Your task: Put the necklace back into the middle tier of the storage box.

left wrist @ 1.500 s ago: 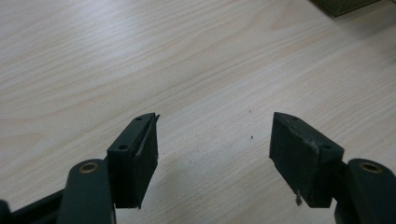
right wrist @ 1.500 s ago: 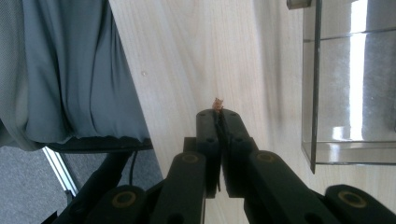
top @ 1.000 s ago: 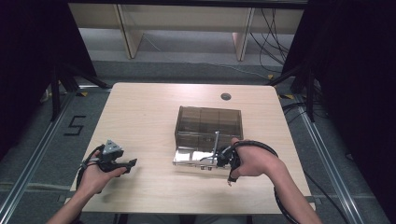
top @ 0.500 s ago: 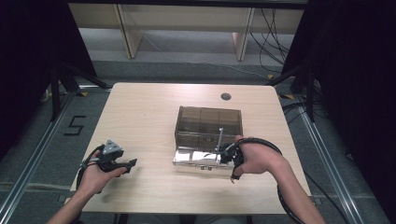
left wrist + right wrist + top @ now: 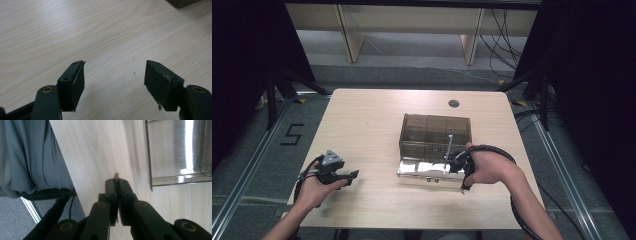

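Here, right claw [image 5: 455, 163] is seen closed, empty, beside smoky box [image 5: 435, 135] | left claw [image 5: 113, 83] is held open, empty, well left of box

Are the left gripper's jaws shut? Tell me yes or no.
No, in the left gripper view the left gripper shows its jaws wide apart, with bare table between them.

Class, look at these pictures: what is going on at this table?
A person at a light wooden table holds tongs in each hand. The right tongs, shut with a tiny tan scrap at the tips, sit beside a smoky transparent plastic compartment box with its shiny lid lying open. The left tongs are open above bare wood.
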